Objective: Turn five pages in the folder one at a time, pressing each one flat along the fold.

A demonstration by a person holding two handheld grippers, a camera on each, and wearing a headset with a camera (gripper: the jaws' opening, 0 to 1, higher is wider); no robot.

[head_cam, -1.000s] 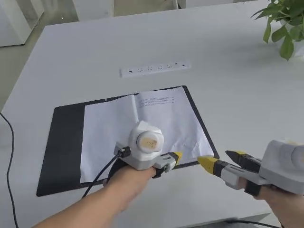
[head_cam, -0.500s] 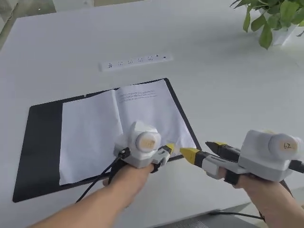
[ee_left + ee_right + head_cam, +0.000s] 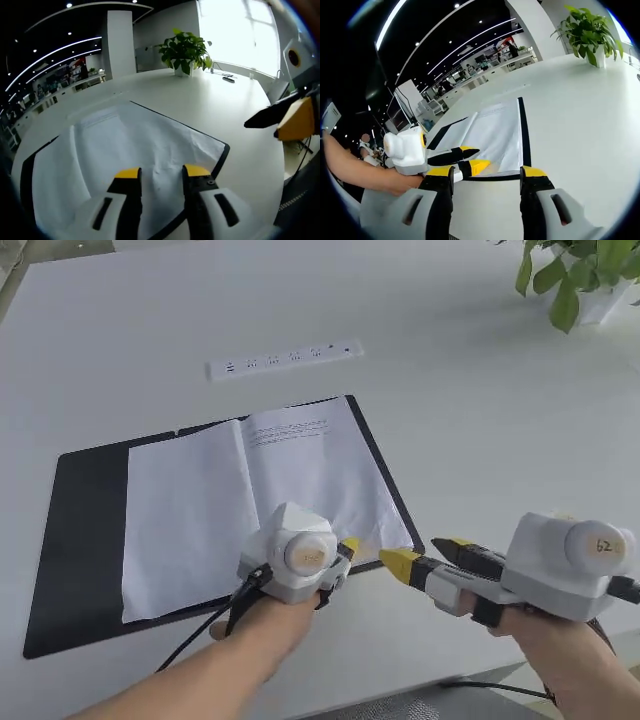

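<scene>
A black folder [image 3: 80, 540] lies open on the white table, with a white left page [image 3: 185, 510] and a right page [image 3: 310, 480] that has printed lines at its top. My left gripper [image 3: 347, 550] rests at the near edge of the right page, close to its near right corner. Its jaws [image 3: 160, 175] stand open, a narrow strip of page [image 3: 150, 145] showing between them. My right gripper [image 3: 425, 552] hovers open just off the folder's near right corner, pointing at the left gripper [image 3: 465, 160]. Nothing is between its wide jaws [image 3: 487, 175].
A white power strip [image 3: 285, 360] lies beyond the folder. A potted green plant [image 3: 570, 275] stands at the far right of the table. A black cable [image 3: 200, 635] trails from the left gripper along the arm. The table's near edge runs just under both hands.
The camera has shifted, so the folder sits further left in the picture. Both grippers keep nearly the same places by the folder's near right corner. No page has turned.
</scene>
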